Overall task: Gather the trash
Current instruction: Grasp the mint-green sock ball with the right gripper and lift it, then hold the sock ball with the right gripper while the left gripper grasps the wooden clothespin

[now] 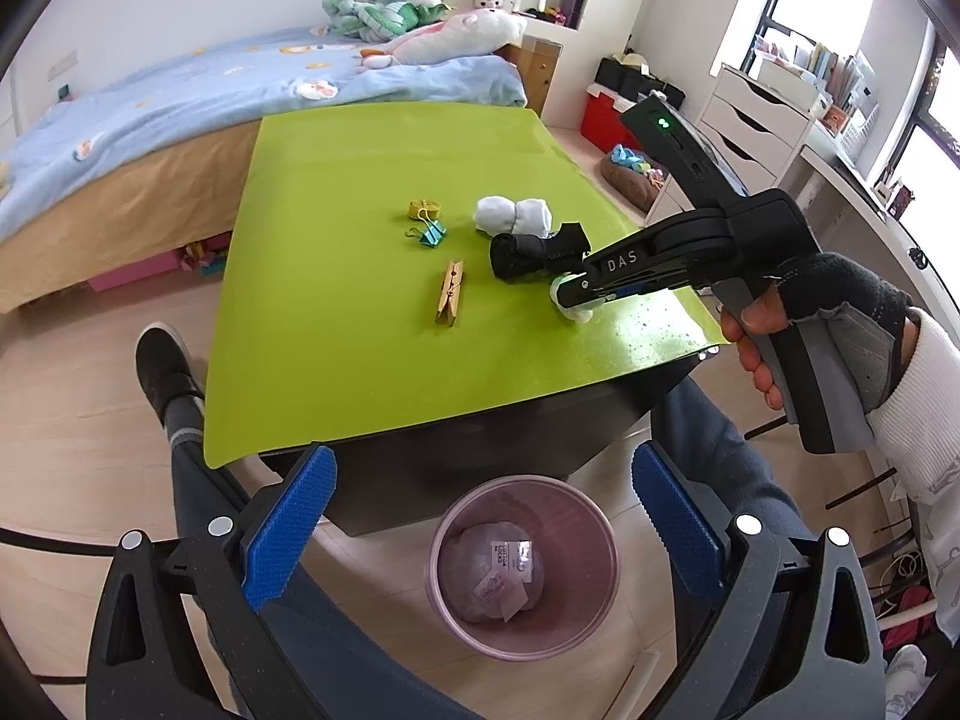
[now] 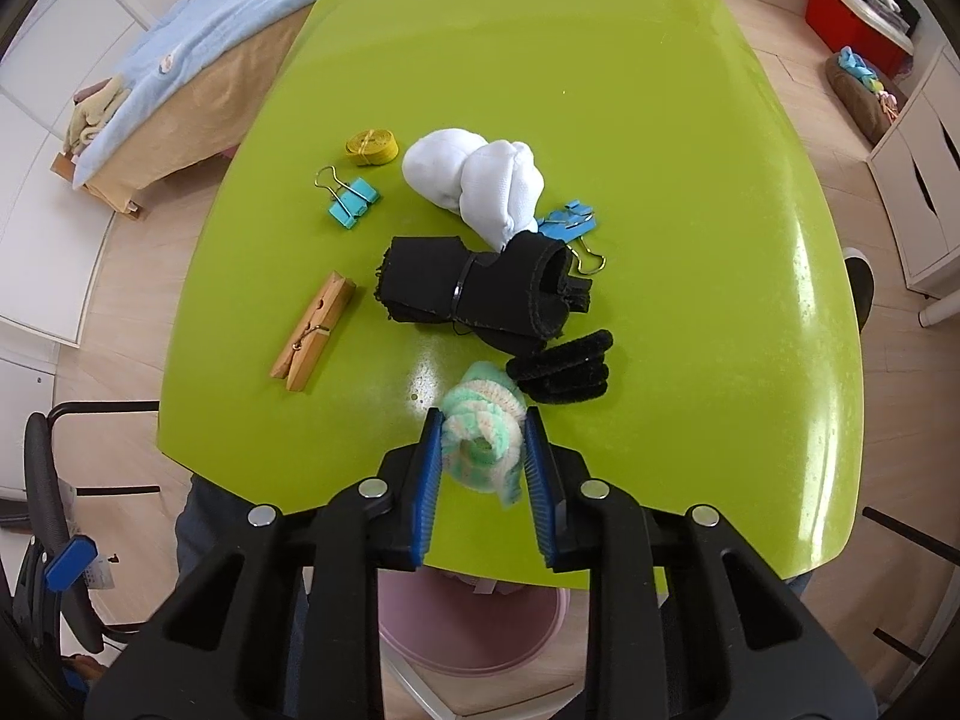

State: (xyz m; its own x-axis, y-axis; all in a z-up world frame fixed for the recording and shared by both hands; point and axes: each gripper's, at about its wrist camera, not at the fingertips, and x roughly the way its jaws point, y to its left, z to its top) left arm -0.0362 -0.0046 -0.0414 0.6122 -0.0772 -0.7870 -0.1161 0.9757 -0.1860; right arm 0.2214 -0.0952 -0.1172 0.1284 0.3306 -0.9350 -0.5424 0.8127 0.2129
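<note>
Green-and-cream scrunchie (image 2: 483,441) is pinched by the right claw (image 2: 483,462) near the table's (image 2: 690,120) front edge. The left claw (image 1: 480,534) is held spread above a pink bin (image 1: 522,564).

Far half of glossy lime-green bench (image 2: 600,60) bare, rolled black fabric bundle (image 2: 474,294) and white balled socks (image 2: 474,180) crowding centre, wooden clothespin (image 2: 312,333) left, near-left corner open

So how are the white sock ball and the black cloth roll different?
The white sock ball is round, puffy and bright. The black cloth roll is dark, flatter and longer, with a thin band tied around its middle. The sock ball lies farther back on the green table. Both are bundled-up fabric that nothing is gripping.
</note>
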